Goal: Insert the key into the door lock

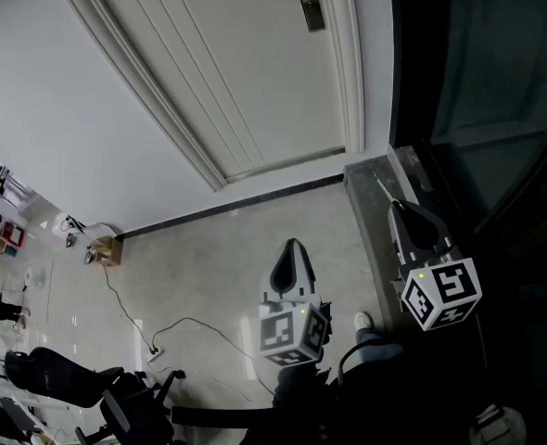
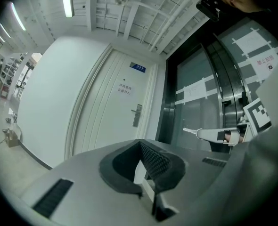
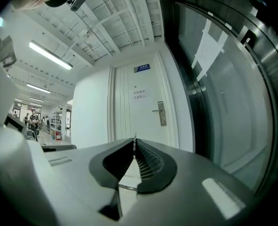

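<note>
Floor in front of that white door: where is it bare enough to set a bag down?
The pale tiled floor is bare between the black skirting strip and the thin cable looping across it. Crowded at lower left: small brown box, black office chair.

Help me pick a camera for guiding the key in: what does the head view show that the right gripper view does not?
Only the head view: the pale glossy floor, a small brown cardboard box, a black office chair and the left gripper.
Only the right gripper view: the long ceiling light and the small blue sign above the door.
Both: the white panelled door, its silver lever-handle lock plate, and the right gripper shut on the thin silver metal key, well short of the lock.
</note>
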{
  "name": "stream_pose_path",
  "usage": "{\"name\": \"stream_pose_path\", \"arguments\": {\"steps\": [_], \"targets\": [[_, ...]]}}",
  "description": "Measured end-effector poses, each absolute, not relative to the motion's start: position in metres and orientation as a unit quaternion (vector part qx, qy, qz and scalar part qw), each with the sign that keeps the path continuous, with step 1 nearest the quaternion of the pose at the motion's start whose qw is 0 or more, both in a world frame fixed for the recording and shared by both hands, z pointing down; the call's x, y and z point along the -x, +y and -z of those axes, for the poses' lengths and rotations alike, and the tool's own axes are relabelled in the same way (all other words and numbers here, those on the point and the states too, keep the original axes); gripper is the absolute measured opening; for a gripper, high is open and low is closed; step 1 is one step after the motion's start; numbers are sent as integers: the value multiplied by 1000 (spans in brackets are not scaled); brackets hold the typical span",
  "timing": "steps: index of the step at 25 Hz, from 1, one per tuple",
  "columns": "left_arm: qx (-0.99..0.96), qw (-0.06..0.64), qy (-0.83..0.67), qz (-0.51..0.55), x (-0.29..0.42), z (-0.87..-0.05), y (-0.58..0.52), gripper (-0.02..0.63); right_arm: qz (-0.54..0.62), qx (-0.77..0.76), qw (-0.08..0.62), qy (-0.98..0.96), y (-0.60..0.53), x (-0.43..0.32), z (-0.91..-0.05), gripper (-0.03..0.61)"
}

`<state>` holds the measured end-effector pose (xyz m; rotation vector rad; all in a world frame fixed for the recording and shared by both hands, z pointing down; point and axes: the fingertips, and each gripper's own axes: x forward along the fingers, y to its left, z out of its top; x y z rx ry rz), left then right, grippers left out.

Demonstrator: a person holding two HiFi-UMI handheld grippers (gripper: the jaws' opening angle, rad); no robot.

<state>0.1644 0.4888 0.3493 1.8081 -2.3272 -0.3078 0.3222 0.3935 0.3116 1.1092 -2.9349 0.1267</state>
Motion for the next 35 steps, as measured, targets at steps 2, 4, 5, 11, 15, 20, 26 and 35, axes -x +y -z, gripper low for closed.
{"name": "stream_pose_path", "arguments": {"steps": [2, 4, 5, 11, 15, 20, 26, 35], "targets": [[-609, 82, -782, 106, -156, -343, 464, 2, -35, -349, -1, -936, 369, -313, -308, 12], [-608, 78, -783, 107, -148, -340, 440, 2, -29, -346, -4, -938, 346, -304, -305, 12], [-608, 76, -783, 107, -144, -339, 428, 2, -27, -346, -5, -938, 335, -300, -303, 12], [-611, 67, -781, 109, -129, -339, 376, 2, -25, -342, -6, -939, 284, -282, -302, 12], [-609, 71, -782, 110, -112, -344, 346, 2, -28, -343, -2, -939, 253, -266, -308, 12], [-620, 72, -775, 102, -77, -347, 305, 2, -27, -349, -6, -937, 213, -231, -310, 12], [-640, 60, -760, 94, -20, -336, 237, 2, -18, -369, -20, -929, 149, -179, -304, 12], [-659, 48, -746, 85, 61, -323, 146, 2, -13, -387, -25, -922, 70, -102, -297, 12]]}}
